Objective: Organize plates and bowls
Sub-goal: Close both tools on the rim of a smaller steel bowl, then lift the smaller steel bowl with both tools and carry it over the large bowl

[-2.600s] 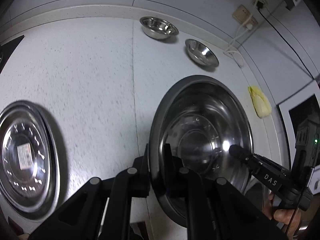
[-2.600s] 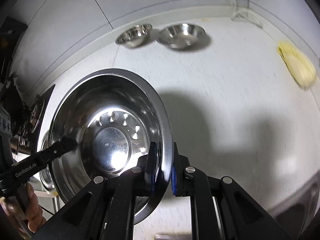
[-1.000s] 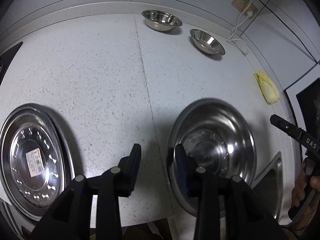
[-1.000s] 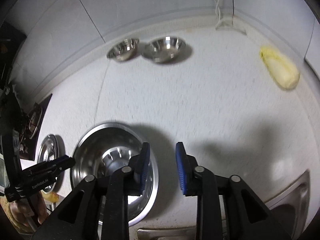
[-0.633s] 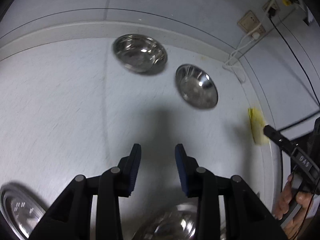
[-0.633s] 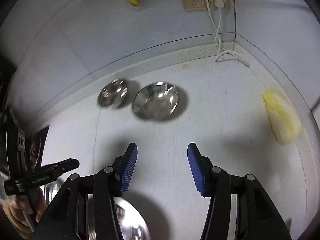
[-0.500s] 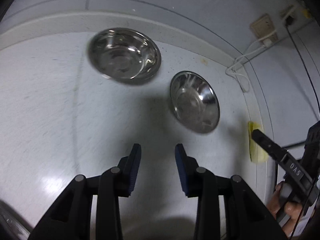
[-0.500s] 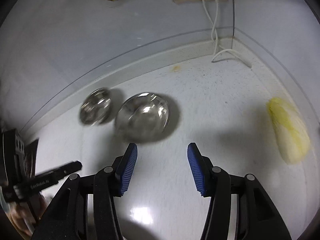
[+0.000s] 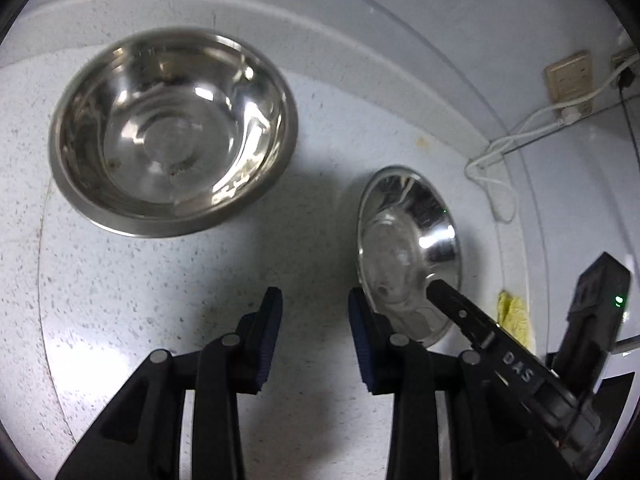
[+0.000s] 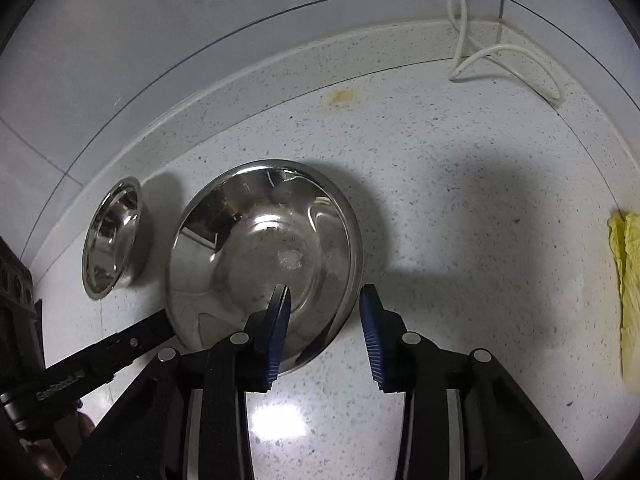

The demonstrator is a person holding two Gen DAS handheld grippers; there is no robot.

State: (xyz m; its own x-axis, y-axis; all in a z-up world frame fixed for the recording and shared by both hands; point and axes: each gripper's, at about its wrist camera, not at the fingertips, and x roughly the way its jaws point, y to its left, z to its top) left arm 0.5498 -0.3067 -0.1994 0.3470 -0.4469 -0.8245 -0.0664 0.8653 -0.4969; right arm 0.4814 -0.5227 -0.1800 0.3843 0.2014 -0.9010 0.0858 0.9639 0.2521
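Right wrist view showed the right gripper (image 10: 324, 300) closing, its jaws astride the near rim of the shallow steel bowl (image 10: 264, 256) on the worktop (image 10: 460, 240), pads not yet pressing. Left gripper (image 9: 314, 308) was closing too, empty, near the deeper bowl (image 9: 172, 132). Next, I judge, pinch that rim.

We see two empty steel bowls upright: the deeper bowl (image 9: 172, 136) at ten o'clock, the shallower bowl (image 9: 404, 248) at three.

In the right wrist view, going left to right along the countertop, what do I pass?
Left tongs → small steel bowl → larger steel bowl → white cable loop → yellow cabbage.
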